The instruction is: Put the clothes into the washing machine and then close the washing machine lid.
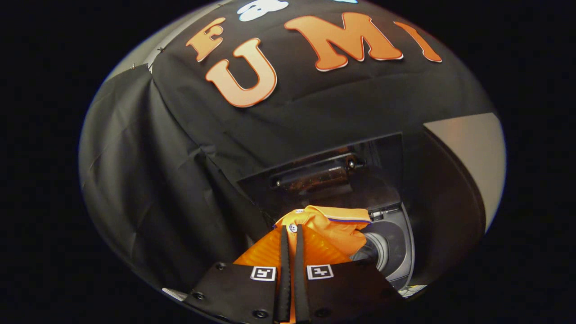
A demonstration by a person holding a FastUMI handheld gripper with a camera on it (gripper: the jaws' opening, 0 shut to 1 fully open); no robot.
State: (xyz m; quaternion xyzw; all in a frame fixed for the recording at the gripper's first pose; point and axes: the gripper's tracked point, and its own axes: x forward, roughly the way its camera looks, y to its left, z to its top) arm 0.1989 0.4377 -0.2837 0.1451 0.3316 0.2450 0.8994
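Black cloth walls off the booth behind & to the side of the washer (396, 252), which sits low just beyond my fingers w/ its lid (324, 175) tipped up & back, so the drum opening (382, 252) shows grey & round, ahead & a bit off to 1 side.

My tongs (292, 234) are clenched on the shirt (328, 229): the 2 fingers stand nearly together w/ orange cloth pinched between them, right by a button near the collar. Rest of the shirt bunches up ahead of the tips & drapes toward the opening; part of it looks to be over the rim already, tho I can't tell how much hangs below me.

Step in hand, I'd say: carry it over the drum & let go. Lid not yet shut.

Risks from here:
- Grip is on a thin fold only, so the cloth could slip out early & land on the rim or outside.
- Opening sits off to the side of my line; release w/o shifting over & the shirt may hang half out.
- Any cloth left across the rim would jam the lid when I go to close it.
- Lid stands close ahead; pushing too far fwd could knock it down.
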